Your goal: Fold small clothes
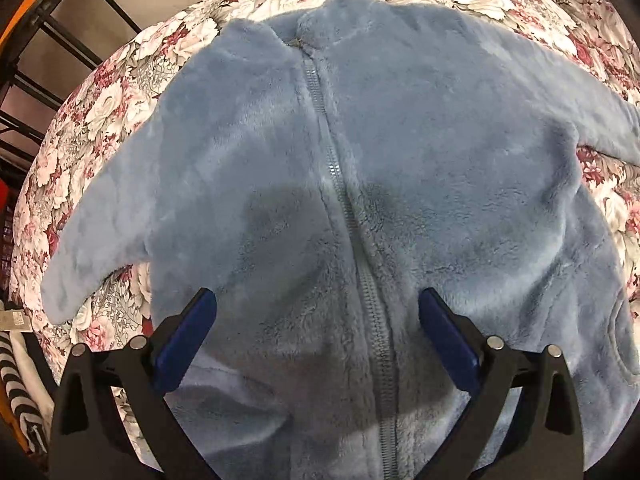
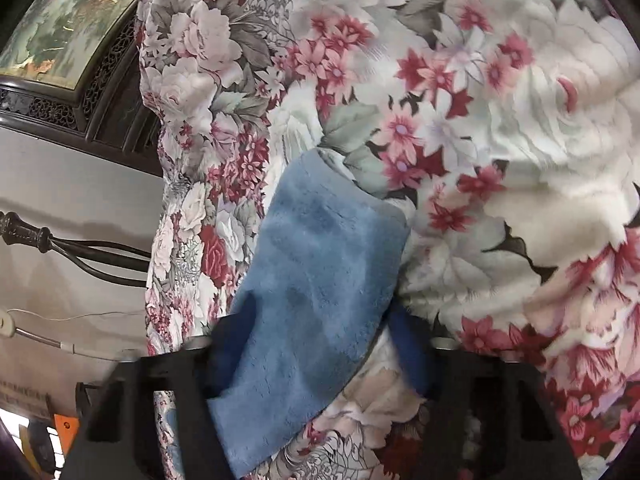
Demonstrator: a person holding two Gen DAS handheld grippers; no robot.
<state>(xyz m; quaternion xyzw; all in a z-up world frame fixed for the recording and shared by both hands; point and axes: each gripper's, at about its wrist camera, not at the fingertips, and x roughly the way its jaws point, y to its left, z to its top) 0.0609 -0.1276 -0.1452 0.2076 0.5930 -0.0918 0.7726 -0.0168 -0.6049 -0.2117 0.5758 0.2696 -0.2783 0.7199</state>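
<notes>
A small blue fleece jacket (image 1: 420,152) lies front up on the floral bedspread (image 1: 120,92), zipper (image 1: 340,184) closed, sleeves spread to both sides. My left gripper (image 1: 316,308) is open, hovering just above the jacket's lower middle, one finger on each side of the zipper. In the right wrist view, one blue sleeve end (image 2: 316,288) lies between the fingers of my right gripper (image 2: 320,344), over the floral cover (image 2: 500,140) near the bed's edge. The jaws stand around the sleeve with a gap on the right side, and I cannot tell whether they press it.
A black metal frame (image 1: 48,40) stands beyond the bed's left edge, and striped cloth (image 1: 16,392) lies at lower left. In the right wrist view, dark carved furniture (image 2: 80,92) and cables (image 2: 100,256) lie beyond the bed's edge over a grey floor.
</notes>
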